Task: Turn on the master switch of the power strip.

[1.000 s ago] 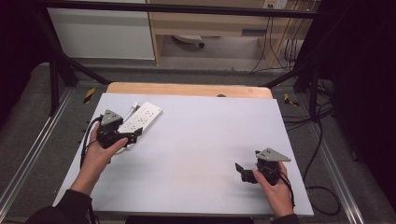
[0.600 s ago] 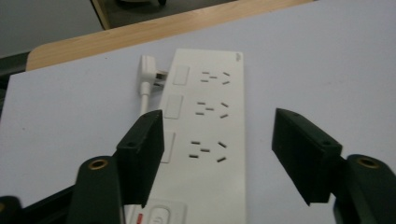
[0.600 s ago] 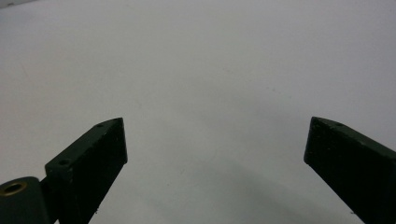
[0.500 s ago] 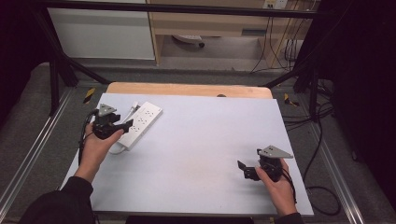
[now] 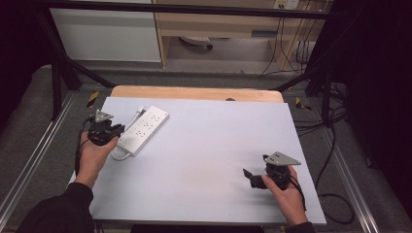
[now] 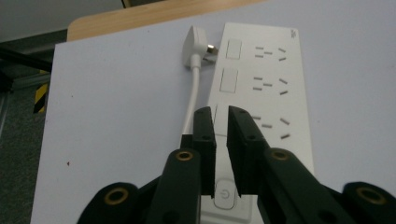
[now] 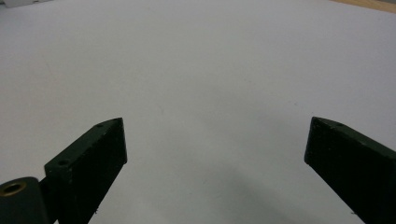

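High view, from the near edge outward: the person's two forearms come in at the bottom, each hand holding a gripper over the pale grey table top [image 5: 204, 160]. The right gripper [image 5: 248, 175] sits low near the near right corner, its jaws spread wide with nothing between them; in the right gripper view only bare table surface lies ahead of those parted jaws. The left gripper [image 5: 118, 131] is farther up at the left side, right at the near end of a white power strip [image 5: 144, 129]. In the left gripper view its jaws stand almost together, a thin slit between them, above the strip's near end just past the power button [image 6: 224, 193]; whether they touch the strip I cannot tell. The strip lies slantwise, running away toward the far left corner. Its white cord [image 6: 192, 99] loops along its left side, and the plug [image 6: 196, 46] rests against the strip's far end.

The middle and right of the table are open, with wide room between the two grippers. Beyond the grey top a strip of wooden edge [image 5: 194, 92] shows at the far side. Black frame bars and dark cables [image 5: 330, 145] stand on the floor around the table.
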{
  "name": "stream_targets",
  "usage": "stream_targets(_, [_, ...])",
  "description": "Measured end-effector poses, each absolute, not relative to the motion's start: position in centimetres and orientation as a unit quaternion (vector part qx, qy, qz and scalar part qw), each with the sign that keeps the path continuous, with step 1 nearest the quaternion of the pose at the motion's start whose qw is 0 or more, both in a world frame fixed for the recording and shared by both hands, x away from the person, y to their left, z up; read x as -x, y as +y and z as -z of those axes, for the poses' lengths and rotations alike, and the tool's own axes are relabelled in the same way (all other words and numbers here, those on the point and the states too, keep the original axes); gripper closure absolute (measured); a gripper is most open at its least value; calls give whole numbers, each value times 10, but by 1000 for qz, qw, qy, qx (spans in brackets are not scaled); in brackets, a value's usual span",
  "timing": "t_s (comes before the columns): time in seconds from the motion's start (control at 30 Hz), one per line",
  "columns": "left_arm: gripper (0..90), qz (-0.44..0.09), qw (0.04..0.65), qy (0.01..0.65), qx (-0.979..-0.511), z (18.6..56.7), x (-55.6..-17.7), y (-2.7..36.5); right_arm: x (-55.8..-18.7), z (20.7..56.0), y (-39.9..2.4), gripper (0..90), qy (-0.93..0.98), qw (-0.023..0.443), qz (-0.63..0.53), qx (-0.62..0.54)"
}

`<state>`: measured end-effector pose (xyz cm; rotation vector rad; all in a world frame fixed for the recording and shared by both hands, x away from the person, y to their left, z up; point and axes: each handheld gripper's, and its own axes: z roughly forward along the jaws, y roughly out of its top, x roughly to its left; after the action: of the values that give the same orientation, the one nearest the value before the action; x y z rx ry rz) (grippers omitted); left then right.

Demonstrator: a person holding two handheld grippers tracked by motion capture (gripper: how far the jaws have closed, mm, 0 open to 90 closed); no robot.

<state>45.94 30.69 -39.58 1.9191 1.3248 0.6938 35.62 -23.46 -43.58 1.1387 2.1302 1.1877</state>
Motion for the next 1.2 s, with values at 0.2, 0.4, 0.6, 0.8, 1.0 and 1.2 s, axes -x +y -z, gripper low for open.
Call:
stream_targets(0.2, [899,-253,347,515,-742,406,-455,312,-356,436,-234,58,771,223,-430,-414])
stream_targets(0.4, [900,-239,346,512,-750,412,-451,311,-356,436,-234,58,770,223,-430,-415])
stream_targets(0.6, [900,-231,341,512,-754,416,-451,310,-356,436,-234,56,773,223,-428,-412])
stream_targets(0.8, [900,-228,339,511,-756,418,-450,310,-356,436,-234,56,773,219,-428,-414])
stream_targets(1.0, [900,-226,343,511,-755,419,-450,311,-356,435,-233,55,774,220,-429,-410])
stream_targets(1.2, [900,-224,334,509,-761,422,-452,311,-355,435,-233,48,774,217,-434,-406])
